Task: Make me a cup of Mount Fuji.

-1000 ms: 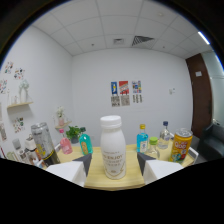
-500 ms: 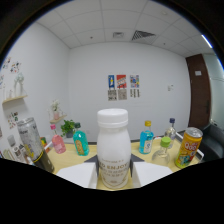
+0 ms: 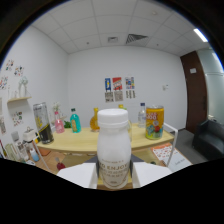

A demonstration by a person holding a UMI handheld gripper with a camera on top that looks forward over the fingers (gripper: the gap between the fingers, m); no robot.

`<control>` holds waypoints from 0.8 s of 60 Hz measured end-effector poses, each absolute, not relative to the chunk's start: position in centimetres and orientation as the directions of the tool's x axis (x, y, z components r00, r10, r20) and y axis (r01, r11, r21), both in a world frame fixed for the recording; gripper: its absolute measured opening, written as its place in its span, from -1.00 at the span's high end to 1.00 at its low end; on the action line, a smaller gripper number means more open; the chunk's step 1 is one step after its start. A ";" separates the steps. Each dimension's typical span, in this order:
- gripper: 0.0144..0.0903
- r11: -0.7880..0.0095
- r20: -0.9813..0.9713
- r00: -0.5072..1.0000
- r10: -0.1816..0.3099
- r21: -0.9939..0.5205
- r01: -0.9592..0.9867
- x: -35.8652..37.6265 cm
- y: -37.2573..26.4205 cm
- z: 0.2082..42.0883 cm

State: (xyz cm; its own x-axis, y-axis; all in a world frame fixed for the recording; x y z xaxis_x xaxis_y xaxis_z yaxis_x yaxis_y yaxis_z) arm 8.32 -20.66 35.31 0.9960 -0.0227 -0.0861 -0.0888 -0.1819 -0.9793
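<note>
- My tongs (image 3: 114, 176) are closed on the white bottle (image 3: 114, 149); both fingers press its sides low down, and it stands upright between them with the cap on.
- The bottle looks lifted clear of the wooden table (image 3: 85, 141), which lies beyond it.
- On that table stand a yellow can (image 3: 154, 122), a dark can (image 3: 43, 123), a teal bottle (image 3: 75, 121) and an orange bottle (image 3: 95, 120), all well apart from my fingers.
- I judge this the fetching step: one ingredient is in hand, nothing poured yet.
- No cup shows, so the next move calls for finding one, keeping the bottle level and my grip firm.
</note>
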 end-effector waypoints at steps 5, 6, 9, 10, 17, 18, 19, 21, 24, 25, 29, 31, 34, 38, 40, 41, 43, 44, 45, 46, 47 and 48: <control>0.14 -0.246 -0.115 0.992 -0.048 -0.961 -0.124 9.6 -22.1 29.2; 0.14 -0.259 -0.122 0.991 -0.057 -0.957 -0.133 10.0 -22.3 28.0; 0.14 -0.287 -0.139 0.988 -0.073 -0.946 -0.154 10.5 -22.9 24.7; 0.14 -0.292 -0.141 0.987 -0.074 -0.944 -0.157 10.7 -23.1 23.8; 0.14 -0.348 -0.098 0.991 -0.095 -0.929 -0.125 12.0 -23.9 17.2; 0.14 -0.363 -0.096 0.990 -0.099 -0.923 -0.126 12.1 -23.9 16.4; 0.14 -0.375 -0.098 0.990 -0.099 -0.918 -0.128 12.1 -24.0 15.6; 0.14 -0.387 -0.094 0.991 -0.095 -0.914 -0.124 12.1 -24.0 14.7; 0.14 -0.405 -0.059 0.994 -0.089 -0.910 -0.090 12.3 -23.9 13.2; 0.14 -0.411 -0.046 0.996 -0.081 -0.909 -0.075 12.3 -23.8 12.9; 0.14 -0.424 0.007 0.999 -0.046 -0.905 -0.013 12.1 -23.5 11.8; 0.13 -0.433 0.028 0.999 -0.027 -0.901 0.014 11.9 -23.4 11.4; 0.13 -0.440 0.084 0.996 -0.002 -0.895 0.075 11.9 -23.3 11.1; 0.14 -0.448 0.212 0.976 0.045 -0.869 0.209 12.3 -23.2 10.6; 0.14 -0.444 0.288 0.955 0.072 -0.848 0.290 12.6 -23.0 10.7; 0.14 -0.442 0.329 0.940 0.088 -0.833 0.333 12.7 -23.0 10.7; 0.14 -0.433 0.413 0.903 0.117 -0.797 0.421 12.9 -22.8 10.8; 0.14 -0.429 0.456 0.881 0.129 -0.775 0.464 13.0 -22.8 10.8; 0.14 -0.422 0.500 0.853 0.146 -0.749 0.511 13.3 -22.6 10.8; 0.14 -0.420 0.541 0.826 0.160 -0.720 0.553 13.3 -22.6 10.9; 0.14 -0.413 0.579 0.797 0.174 -0.692 0.592 13.4 -22.5 11.0; 0.14 -0.402 0.613 0.767 0.188 -0.665 0.630 13.5 -22.3 11.1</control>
